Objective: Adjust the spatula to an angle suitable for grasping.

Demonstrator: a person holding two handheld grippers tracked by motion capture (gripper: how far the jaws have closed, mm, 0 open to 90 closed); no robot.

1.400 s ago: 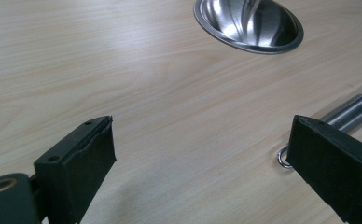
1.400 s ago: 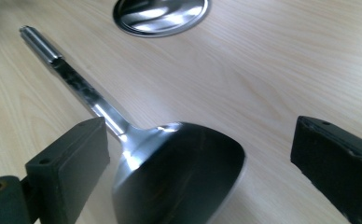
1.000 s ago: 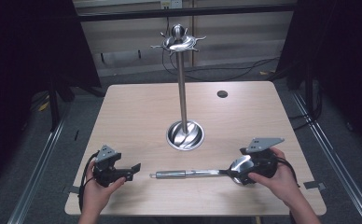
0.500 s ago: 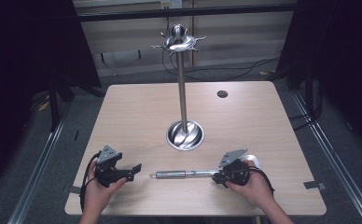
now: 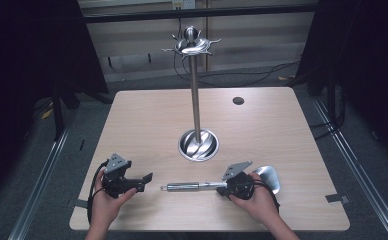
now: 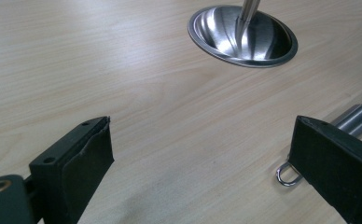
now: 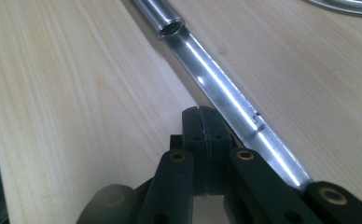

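— What was hard to make out?

— The right hand hid part of the ladle (image 5: 192, 186)'s bowl in the high view. In the left gripper view a black pad covered most of the handle, and the stand (image 6: 242, 35)'s pole was cut off at the top.

— Where did the ladle lie?

— Flat on the pale wood-grain surface (image 5: 147, 120), at 6 o'clock from the stand's round, polished base, with its bowl at the 3 o'clock end.

— And the tongs?

— The left tongs (image 5: 144, 182) stood wide apart and empty, at 9 o'clock from the handle's end. Their own view added the small wire ring (image 6: 285, 173) there, just beside one pad. The right tongs (image 7: 201, 114) were pressed together with nothing between them. Their view showed the shiny tubular handle running just beside them at 3 o'clock; from above, that was impossible to tell.
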